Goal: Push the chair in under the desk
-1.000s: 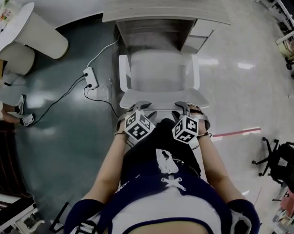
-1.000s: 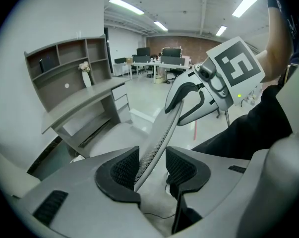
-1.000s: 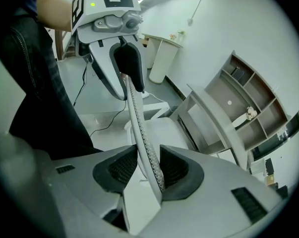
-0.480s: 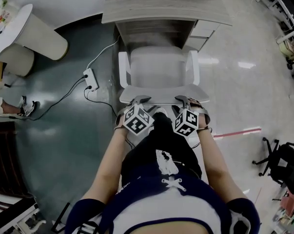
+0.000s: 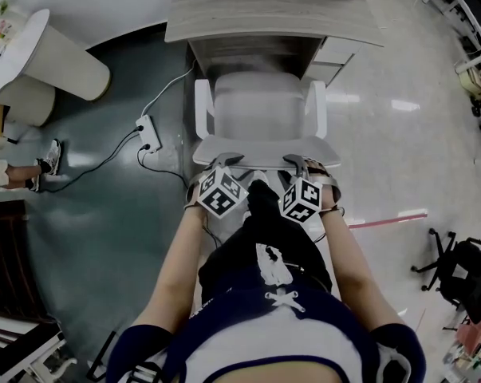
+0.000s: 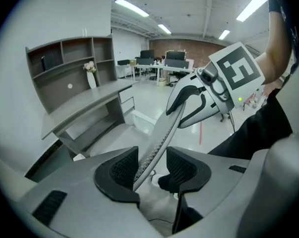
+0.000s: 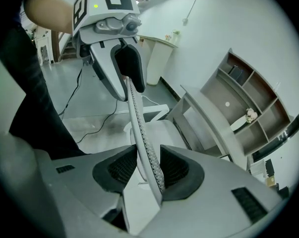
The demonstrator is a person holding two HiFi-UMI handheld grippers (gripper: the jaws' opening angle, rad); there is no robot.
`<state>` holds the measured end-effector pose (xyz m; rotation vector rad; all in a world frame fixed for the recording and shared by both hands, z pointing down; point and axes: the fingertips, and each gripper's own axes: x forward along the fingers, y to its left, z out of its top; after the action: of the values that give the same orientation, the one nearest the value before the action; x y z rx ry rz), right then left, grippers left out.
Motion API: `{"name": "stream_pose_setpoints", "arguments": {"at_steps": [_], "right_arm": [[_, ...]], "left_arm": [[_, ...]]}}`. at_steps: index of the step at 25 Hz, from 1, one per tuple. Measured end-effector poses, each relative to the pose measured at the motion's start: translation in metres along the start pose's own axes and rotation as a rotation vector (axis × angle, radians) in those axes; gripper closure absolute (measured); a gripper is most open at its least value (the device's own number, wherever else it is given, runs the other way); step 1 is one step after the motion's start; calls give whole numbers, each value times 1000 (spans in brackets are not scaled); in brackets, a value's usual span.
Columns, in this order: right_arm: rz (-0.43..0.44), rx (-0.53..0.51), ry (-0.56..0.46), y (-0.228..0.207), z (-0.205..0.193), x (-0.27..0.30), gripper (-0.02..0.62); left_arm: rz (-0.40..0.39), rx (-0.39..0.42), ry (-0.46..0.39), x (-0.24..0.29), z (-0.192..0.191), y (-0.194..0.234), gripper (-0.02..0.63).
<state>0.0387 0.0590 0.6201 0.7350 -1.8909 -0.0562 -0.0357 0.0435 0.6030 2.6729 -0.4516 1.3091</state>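
Well left of the left tool [image 5: 228,161] stands one round white table [image 5: 21,42], and nearer to it, on the dark floor [image 5: 104,230], lies one white power strip [image 5: 147,128] with its cable [image 5: 104,156] trailing away leftward.

There are two tools, side by side, and one chair [image 5: 260,110] straight ahead of them. The left tool straddles the top edge of the backrest [image 6: 161,133]. Its jaws stand apart, the mesh edge leaning on one pad with a clear gap to the other, so nothing is clamped. The right tool [image 5: 297,160] straddles the same edge further along, also released (the mesh lies against one pad only).

The chair is pale grey-white, with a wide padded seat, two white armrests [image 5: 203,106] and a thin perforated backrest seen edge-on. It faces away from the tools, and its seat front meets the opening of the one grey surface [image 5: 272,10] beyond it, while most of the seat lies out from under the top. A shelf unit [image 6: 70,63] rises from the back of that surface.

Well right of the right tool, one black office chair [image 5: 459,262] stands on the pale floor.
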Motion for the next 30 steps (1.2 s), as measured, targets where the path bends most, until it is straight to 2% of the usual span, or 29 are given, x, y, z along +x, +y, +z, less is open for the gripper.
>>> {"name": "stream_pose_setpoints", "arguments": {"at_steps": [4,9,21,30], "right_arm": [[-45,-20,-23,-6,5,5,469],[11,-32,-32,-17,7,12,465],[26,-37,2,-57,8,32,465],[91,-82,-13,-68,16,45,465]], "left_arm": [[-34,-3,26,1,1,10,428],[-46,-15,34,4,5,21,428],[-52,-22,28,20,25,55,428],[-64,-14,30,21,30,72,428]]}}
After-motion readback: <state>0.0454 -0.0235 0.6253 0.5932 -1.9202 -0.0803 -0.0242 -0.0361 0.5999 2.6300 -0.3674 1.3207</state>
